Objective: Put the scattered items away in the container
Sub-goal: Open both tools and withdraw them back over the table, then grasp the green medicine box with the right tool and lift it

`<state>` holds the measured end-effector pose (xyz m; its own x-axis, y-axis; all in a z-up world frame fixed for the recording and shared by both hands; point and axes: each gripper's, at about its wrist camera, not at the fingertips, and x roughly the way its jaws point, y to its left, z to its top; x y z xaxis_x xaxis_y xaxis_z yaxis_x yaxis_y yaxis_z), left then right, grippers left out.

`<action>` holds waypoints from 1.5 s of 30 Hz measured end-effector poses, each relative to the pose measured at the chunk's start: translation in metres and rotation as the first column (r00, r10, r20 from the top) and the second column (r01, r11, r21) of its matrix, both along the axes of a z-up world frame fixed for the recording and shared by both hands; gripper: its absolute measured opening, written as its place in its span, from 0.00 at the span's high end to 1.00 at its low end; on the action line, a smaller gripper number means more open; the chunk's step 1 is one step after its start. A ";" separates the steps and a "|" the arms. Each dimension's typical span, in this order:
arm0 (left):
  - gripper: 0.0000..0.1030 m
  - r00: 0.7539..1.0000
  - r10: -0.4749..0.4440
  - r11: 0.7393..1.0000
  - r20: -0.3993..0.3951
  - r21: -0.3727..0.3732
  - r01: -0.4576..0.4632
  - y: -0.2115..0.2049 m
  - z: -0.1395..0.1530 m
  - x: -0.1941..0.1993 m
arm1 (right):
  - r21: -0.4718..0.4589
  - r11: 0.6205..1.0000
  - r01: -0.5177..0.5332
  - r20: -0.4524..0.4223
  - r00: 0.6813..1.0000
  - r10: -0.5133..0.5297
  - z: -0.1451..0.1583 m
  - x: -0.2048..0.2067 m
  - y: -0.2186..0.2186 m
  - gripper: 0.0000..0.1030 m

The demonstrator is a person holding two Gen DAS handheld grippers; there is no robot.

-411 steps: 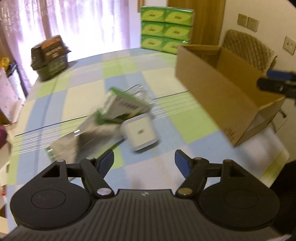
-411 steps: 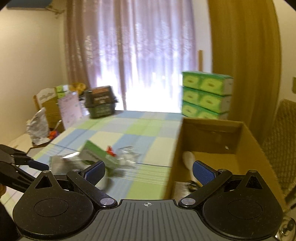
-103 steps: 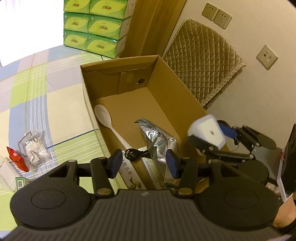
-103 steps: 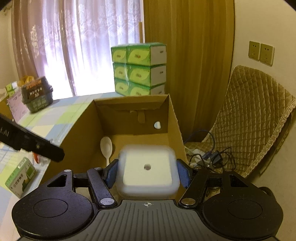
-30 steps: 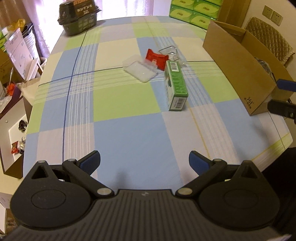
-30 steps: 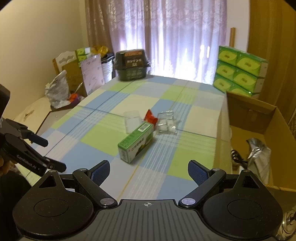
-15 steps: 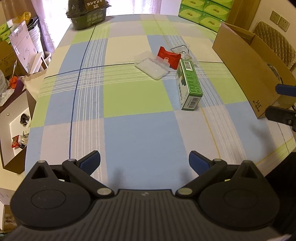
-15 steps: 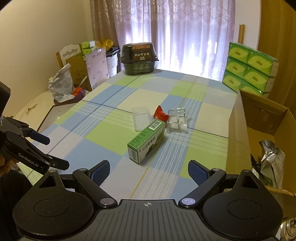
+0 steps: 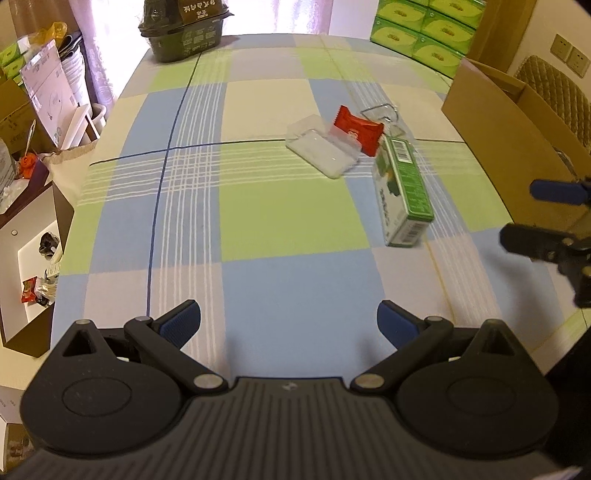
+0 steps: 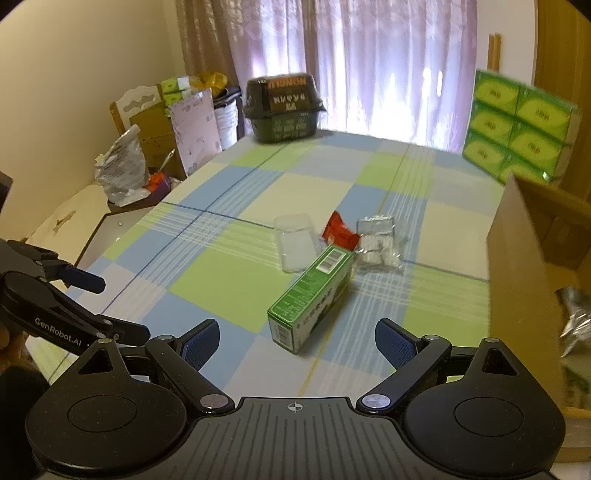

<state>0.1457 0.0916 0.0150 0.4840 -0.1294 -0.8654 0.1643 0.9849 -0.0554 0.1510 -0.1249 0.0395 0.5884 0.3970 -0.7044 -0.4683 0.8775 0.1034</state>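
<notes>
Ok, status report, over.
Left gripper and right gripper open, empty. Green box lies on the table short of the cardboard box. Path clear.

A checked cloth in blue, green and cream covers the table (image 9: 258, 229). On it: a green carton (image 9: 404, 192), clear tray (image 9: 321, 151), red packet (image 9: 356, 129), cardboard box (image 9: 491, 125) at right, dark basket (image 9: 181, 26) far left.
</notes>
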 end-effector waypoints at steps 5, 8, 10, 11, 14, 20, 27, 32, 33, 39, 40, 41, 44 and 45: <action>0.03 1.000 0.000 1.000 0.007 0.005 0.000 0.002 -0.004 0.020 | 0.024 1.000 0.020 -0.055 0.998 -0.019 -0.013 0.022 0.010 0.07; 0.03 1.000 -0.003 1.000 0.015 0.010 0.003 0.001 -0.006 0.031 | 0.034 0.999 0.025 -0.066 0.998 -0.022 -0.019 0.034 0.014 0.07; 0.03 1.000 0.001 1.000 0.015 0.002 -0.001 0.002 -0.009 0.038 | 0.038 0.999 0.030 -0.065 0.997 -0.028 -0.022 0.041 0.015 0.07; 0.03 1.000 0.003 1.000 0.014 -0.001 -0.003 0.002 -0.010 0.041 | 0.037 0.999 0.032 -0.067 0.997 -0.029 -0.024 0.044 0.016 0.07; 0.03 1.000 0.008 1.000 0.008 -0.006 -0.008 0.003 -0.017 0.051 | 0.032 0.999 0.036 -0.070 0.997 -0.034 -0.031 0.054 0.017 0.17; 0.03 1.000 0.011 1.000 0.006 -0.013 -0.011 0.002 -0.027 0.065 | 0.032 0.998 0.051 -0.113 0.992 -0.047 -0.046 0.076 0.018 0.27; 0.03 1.000 0.004 1.000 -0.001 -0.027 -0.004 -0.002 -0.036 0.083 | 0.025 0.998 0.059 -0.155 0.986 -0.054 -0.059 0.092 0.021 0.40; 0.03 1.000 0.003 0.999 -0.010 -0.037 -0.003 -0.005 -0.042 0.092 | 0.012 0.999 0.049 -0.162 0.986 -0.047 -0.064 0.098 0.024 0.40; 0.03 1.000 0.002 0.999 -0.011 -0.038 -0.003 -0.006 -0.042 0.093 | 0.004 0.999 0.041 -0.156 0.987 -0.040 -0.064 0.099 0.024 0.42; 0.03 1.000 0.005 0.999 -0.018 -0.044 -0.006 -0.010 -0.046 0.103 | -0.045 0.999 0.003 -0.128 0.992 -0.009 -0.063 0.102 0.019 0.68; 0.03 1.000 0.007 0.999 -0.019 -0.047 -0.008 -0.012 -0.047 0.105 | -0.049 0.999 -0.002 -0.122 0.993 -0.004 -0.062 0.102 0.018 0.68; 0.03 1.000 0.008 0.999 -0.021 -0.052 -0.009 -0.013 -0.047 0.107 | -0.054 0.999 -0.006 -0.115 0.993 0.000 -0.061 0.102 0.016 0.68; 0.03 1.000 0.012 0.998 -0.025 -0.064 -0.013 -0.019 -0.048 0.115 | -0.087 0.996 -0.010 -0.075 0.997 0.003 -0.058 0.102 0.012 0.69; 0.03 1.000 0.012 0.998 -0.026 -0.068 -0.013 -0.021 -0.049 0.118 | -0.095 0.995 -0.006 -0.065 0.998 0.000 -0.057 0.102 0.010 0.69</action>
<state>0.2634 0.0703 -0.0338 0.4639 -0.1826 -0.8669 0.1496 0.9806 -0.1265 0.2530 -0.1149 -0.0173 0.5391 0.3280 -0.7757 -0.4663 0.8833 0.0494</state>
